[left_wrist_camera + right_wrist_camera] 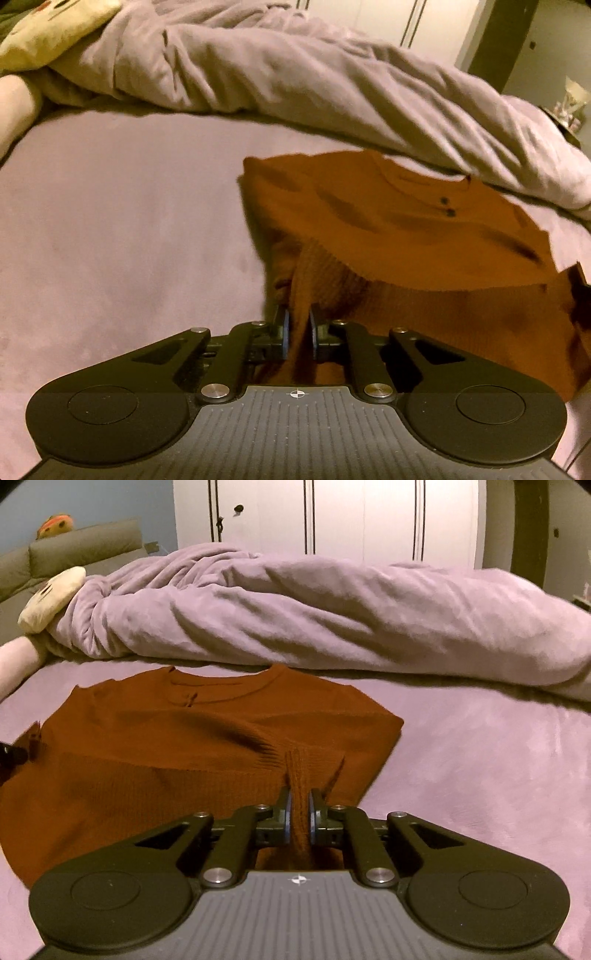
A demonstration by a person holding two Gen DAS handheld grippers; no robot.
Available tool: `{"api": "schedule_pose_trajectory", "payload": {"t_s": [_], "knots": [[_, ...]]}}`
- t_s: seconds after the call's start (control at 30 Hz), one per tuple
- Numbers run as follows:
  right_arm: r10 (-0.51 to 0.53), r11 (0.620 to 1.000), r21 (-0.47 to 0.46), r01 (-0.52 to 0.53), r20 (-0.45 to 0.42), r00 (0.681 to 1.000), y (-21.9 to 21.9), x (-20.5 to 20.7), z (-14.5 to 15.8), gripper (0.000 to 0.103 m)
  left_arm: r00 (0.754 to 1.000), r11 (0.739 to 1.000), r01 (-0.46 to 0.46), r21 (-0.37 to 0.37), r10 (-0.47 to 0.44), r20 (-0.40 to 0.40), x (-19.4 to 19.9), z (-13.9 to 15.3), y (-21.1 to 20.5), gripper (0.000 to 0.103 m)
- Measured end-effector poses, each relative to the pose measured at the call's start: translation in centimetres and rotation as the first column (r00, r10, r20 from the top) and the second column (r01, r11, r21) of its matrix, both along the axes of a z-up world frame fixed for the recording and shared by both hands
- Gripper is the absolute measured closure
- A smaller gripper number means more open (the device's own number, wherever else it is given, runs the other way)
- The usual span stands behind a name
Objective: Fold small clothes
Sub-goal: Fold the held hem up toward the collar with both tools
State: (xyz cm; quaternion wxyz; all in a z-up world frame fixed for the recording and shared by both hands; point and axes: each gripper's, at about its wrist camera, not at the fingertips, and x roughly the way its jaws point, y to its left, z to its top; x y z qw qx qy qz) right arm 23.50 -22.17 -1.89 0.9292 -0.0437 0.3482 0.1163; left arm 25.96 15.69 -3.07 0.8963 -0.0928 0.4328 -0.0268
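Bed [480,760]: covered with a mauve sheet, on which everything else is laid.
Duvet [314,616]: a bunched mauve roll, stretched across the bed behind the sweater; its edge is seen just beyond the sweater's neckline.
Wardrobe [332,513]: white doors, seen beyond the duvet, well apart from the sweater.
Sweater [177,731]: a small rust-brown ribbed knit, spread on the bed in front of the duvet, neckline turned towards the duvet, two dark buttons [446,206] seen below the collar. The near hem is raised off the sheet at both lower corners.
Plush toy [48,598]: cream-coloured, lying at the end of the duvet, well apart from the sweater, towards the headboard.
Left hand-held gripper [297,325]: closed tight on a pinched fold of the sweater's near edge; knit is seen squeezed between the blue pads and bunched behind them.
Right hand-held gripper [299,806]: closed tight on a ridge of ribbed knit at the sweater's opposite lower corner; the fabric stands up in a narrow pleat between the pads.
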Motion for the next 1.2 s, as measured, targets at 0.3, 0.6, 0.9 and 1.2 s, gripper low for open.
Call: {"api": "schedule_pose_trajectory", "payload": {"t_s": [0.3,0.6,0.9,1.2], "knots": [[0.024,0.999,0.031,-0.026,0.053,0.998,0.5,-1.7,1.5,0.095,0.999,1.000,0.025,0.011,-0.026,0.045,-1.5,1.5,-0.6,0.095],[0.021,0.999,0.033,-0.019,-0.057,0.998,1.2,-0.1,-0.8,0.094,0.996,0.997,0.074,0.002,-0.074,-0.042,0.5,-1.1,-1.9,0.083],[0.042,0.999,-0.010,-0.042,0.012,0.999,1.7,-1.0,0.8,0.098,0.997,0.992,0.076,0.103,-0.077,0.003,-0.8,1.2,-2.1,0.096],[0.009,1.000,-0.024,-0.004,0.211,0.977,1.5,1.3,6.2,0.098,0.977,0.991,-0.035,0.126,0.007,0.215,2.3,8.9,-1.1,0.096]]}}
